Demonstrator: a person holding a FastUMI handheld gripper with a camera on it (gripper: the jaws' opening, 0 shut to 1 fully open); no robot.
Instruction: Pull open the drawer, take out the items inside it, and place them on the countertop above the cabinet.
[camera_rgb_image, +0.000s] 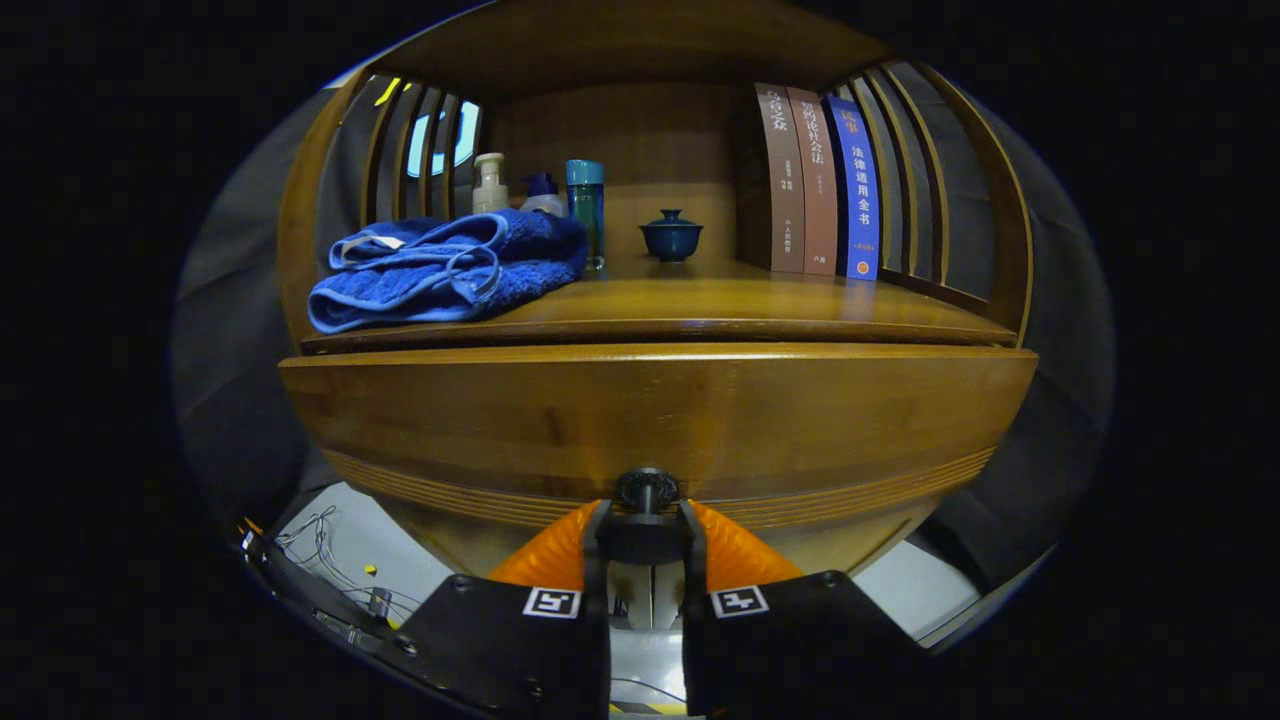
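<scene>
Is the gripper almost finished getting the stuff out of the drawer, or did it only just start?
Only just started. The gripper has its fingers closed around the dark knob on the drawer front, which sticks out slightly past the countertop. The inside is not yet visible. Left: pull it open, lift out whatever is inside, and set it on the countertop beside the blue towel.

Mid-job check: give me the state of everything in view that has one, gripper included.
Drawer: pulled slightly out of the cabinet.
Drawer knob: gripped between the fingers.
Gripper: shut on the drawer knob.
Blue towel: folded loosely on the countertop.
Lidded cup: lid on, upright.
Blue bottle: upright, capped.
Pump bottles: upright.
Books: standing, closed.
</scene>
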